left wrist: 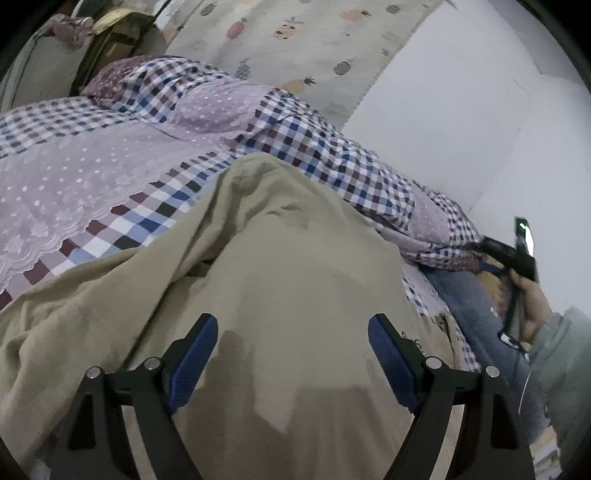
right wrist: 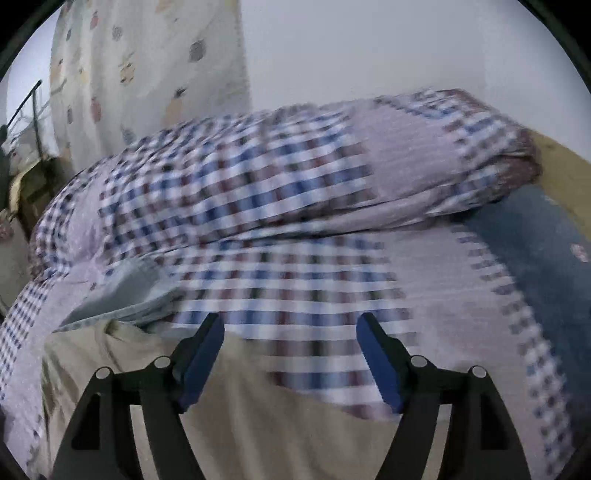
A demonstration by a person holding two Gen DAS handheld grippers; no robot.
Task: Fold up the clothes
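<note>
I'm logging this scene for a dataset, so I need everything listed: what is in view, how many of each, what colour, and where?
beige garment: one, khaki, crumpled on the bed under the left hand-held gripper
light blue folded cloth: one, pale blue, beside the garment's far edge
checked quilt: one, blue, maroon and white checks with lilac dotted panels, bunched along the wall
bed sheet: one, same checks, under the clothes
denim item: one, blue, at the bed's right edge
pineapple curtain: one, cream with fruit print, behind the bed
wall: white, beside the bed
left hand-held gripper: one, black with blue pads, open over the garment
right hand-held gripper: one, same colours, open at the garment's edge
hand: one, grey sleeve, holding the right gripper
</note>
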